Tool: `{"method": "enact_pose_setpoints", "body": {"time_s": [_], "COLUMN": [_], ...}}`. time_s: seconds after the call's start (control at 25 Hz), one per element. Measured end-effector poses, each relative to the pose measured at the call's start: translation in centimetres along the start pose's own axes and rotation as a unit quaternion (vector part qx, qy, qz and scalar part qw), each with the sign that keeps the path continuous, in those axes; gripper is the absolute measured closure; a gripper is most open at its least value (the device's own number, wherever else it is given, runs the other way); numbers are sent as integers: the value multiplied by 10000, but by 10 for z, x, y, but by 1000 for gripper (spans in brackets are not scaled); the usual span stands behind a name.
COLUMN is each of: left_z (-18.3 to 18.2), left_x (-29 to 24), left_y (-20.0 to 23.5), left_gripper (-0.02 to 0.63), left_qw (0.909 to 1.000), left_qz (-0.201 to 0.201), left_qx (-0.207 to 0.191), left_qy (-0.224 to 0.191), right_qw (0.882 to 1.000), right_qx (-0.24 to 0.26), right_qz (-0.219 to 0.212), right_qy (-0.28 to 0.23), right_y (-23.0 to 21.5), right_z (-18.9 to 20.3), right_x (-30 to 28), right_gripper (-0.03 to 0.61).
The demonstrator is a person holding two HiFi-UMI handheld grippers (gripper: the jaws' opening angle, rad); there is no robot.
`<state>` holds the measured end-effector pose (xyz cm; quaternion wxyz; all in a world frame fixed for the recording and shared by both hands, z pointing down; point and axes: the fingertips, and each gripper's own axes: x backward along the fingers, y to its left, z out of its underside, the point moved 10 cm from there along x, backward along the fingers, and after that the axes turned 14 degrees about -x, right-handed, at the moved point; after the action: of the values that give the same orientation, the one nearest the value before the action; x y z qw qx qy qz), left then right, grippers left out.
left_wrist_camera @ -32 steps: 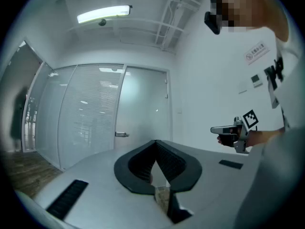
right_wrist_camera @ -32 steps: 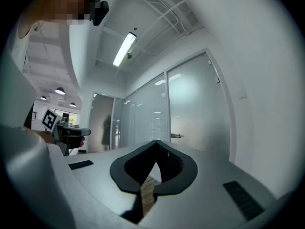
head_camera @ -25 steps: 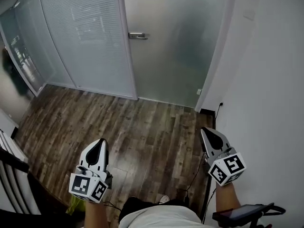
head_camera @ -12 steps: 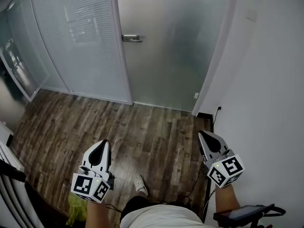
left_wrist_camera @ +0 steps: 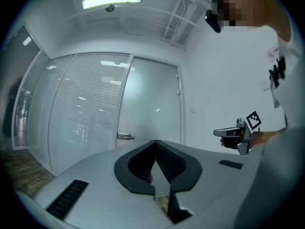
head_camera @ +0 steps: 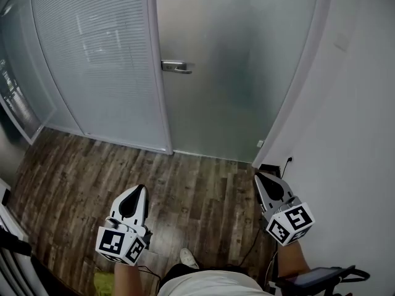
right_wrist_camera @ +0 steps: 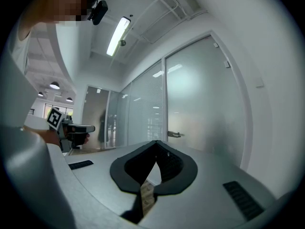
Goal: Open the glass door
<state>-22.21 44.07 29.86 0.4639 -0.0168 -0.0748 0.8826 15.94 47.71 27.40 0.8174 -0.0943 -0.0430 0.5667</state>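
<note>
The frosted glass door (head_camera: 237, 73) stands closed ahead, its metal lever handle (head_camera: 176, 66) on the door's left edge. Both grippers are held low and level over the floor, well short of the door. My left gripper (head_camera: 136, 190) points at the door with its jaws meeting at the tip and nothing between them. My right gripper (head_camera: 258, 177) is close to the right wall, jaws also together and empty. The handle (left_wrist_camera: 125, 136) shows beyond my left gripper (left_wrist_camera: 155, 142); from the right gripper (right_wrist_camera: 156, 142) the handle (right_wrist_camera: 174, 134) lies ahead and slightly right.
A glass partition with blinds (head_camera: 99, 60) adjoins the door on the left. A white wall (head_camera: 364, 134) runs along the right, with a socket and cable (head_camera: 287, 160) at its base. Dark wood floor (head_camera: 203, 177) lies between me and the door. A shoe (head_camera: 188, 258) shows below.
The person has stepped toward the door: door and handle now sit closer and larger in the head view. Both grippers moved forward with the body, jaws unchanged.
</note>
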Motion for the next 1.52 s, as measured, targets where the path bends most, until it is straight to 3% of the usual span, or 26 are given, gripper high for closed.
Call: {"method": "enact_pose_setpoints", "body": {"time_s": [0.28, 0.52, 0.84, 1.16, 1.52], "left_z": [16, 39, 32, 33, 29], "left_x": [-35, -81, -109, -241, -337], "left_y": [71, 93, 123, 135, 136], "left_gripper": [612, 612, 612, 612, 612], "left_qw": [10000, 9998, 9997, 9991, 9976], "left_qz": [-12, 53, 1, -228, -372], "left_qx": [1, 150, 99, 21, -46], "left_qy": [17, 142, 200, 353, 584], "right_qw": [9999, 9996, 9998, 9991, 9969], "right_qx": [119, 125, 71, -74, -242], "right_qz": [21, 74, -48, -387, -711], "right_qy": [42, 260, 164, 178, 227], "right_y": [12, -13, -26, -134, -214], "right_z": [-2, 5, -11, -34, -49], "right_x": [-78, -124, -179, -290, -373], "right_gripper": [581, 581, 581, 581, 581]}}
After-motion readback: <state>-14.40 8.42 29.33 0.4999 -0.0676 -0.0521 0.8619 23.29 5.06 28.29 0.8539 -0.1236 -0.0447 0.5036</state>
